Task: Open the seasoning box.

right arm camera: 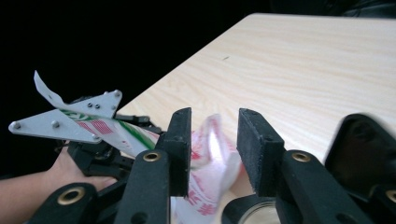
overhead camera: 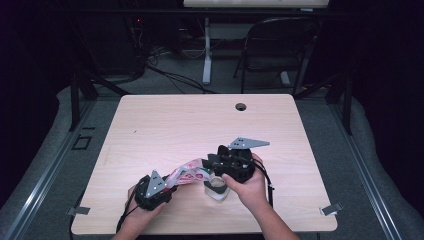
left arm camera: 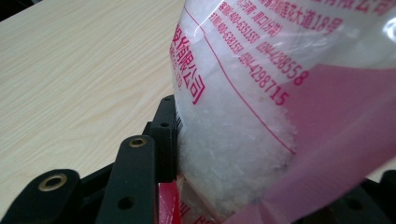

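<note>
On the clear plastic bag with pink-red print and white crystals inside (left arm camera: 261, 116), held close in the left gripper view, several lines of pink-red characters run slantwise. The digits that I can read are "400-6351550" and, under it, "400-638155" with the end cut off, each after small Chinese characters. A larger number below reads "0944298558", and the largest line reads "0944298715". Along the bag's left edge big Chinese characters end in "有限公司". More large red characters sit at the far top right edge, cut off. In the right gripper view the same bag (right arm camera: 210, 158) shows red characters and a green stripe, too small to read.
</note>
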Available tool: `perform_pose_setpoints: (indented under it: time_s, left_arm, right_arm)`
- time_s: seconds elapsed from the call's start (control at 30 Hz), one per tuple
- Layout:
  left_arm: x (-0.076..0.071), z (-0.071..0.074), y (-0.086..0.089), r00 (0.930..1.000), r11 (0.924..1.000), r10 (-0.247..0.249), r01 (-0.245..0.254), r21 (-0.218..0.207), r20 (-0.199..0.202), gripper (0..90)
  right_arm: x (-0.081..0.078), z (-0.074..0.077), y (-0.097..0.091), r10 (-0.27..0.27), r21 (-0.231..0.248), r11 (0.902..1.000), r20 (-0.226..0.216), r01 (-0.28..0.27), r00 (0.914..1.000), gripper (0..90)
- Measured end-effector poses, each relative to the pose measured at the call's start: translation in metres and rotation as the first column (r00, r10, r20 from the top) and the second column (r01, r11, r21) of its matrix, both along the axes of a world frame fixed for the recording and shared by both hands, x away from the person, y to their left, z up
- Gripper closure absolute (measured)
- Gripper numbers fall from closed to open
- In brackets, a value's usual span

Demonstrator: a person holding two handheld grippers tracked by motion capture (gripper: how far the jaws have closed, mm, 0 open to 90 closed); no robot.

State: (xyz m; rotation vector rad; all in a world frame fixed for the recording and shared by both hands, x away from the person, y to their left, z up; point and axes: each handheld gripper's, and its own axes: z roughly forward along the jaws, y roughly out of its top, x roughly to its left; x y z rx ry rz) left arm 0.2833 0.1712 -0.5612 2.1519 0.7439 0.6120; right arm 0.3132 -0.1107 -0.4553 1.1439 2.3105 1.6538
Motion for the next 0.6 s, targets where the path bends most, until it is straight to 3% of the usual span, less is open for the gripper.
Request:
perform_pose_setpoints:
  time_s: [0.2, 0.47, 0.6]
  left_arm:
    - [-0.002, -0.003, -0.004, 0.9997, 0.9993, -0.004, 0.003, 0.036, 0.024, 60.0]
    - [-0.006, -0.001, -0.005, 0.9948, 0.9966, 0.000, -0.009, 0.082, 0.102, 60.0]
    - [-0.007, 0.000, -0.007, 0.9928, 0.9970, 0.002, -0.012, 0.076, 0.120, 60.0]
  right_arm:
    - [-0.011, -0.010, 0.010, 0.019, -0.078, 0.9968, 0.016, -0.018, 0.9997, 62.6]
    - [-0.012, -0.016, 0.009, 0.017, -0.088, 0.9960, 0.007, -0.016, 0.9998, 59.4]
    - [-0.008, -0.017, 0.009, 0.016, -0.090, 0.9958, -0.002, -0.016, 0.9999, 58.6]
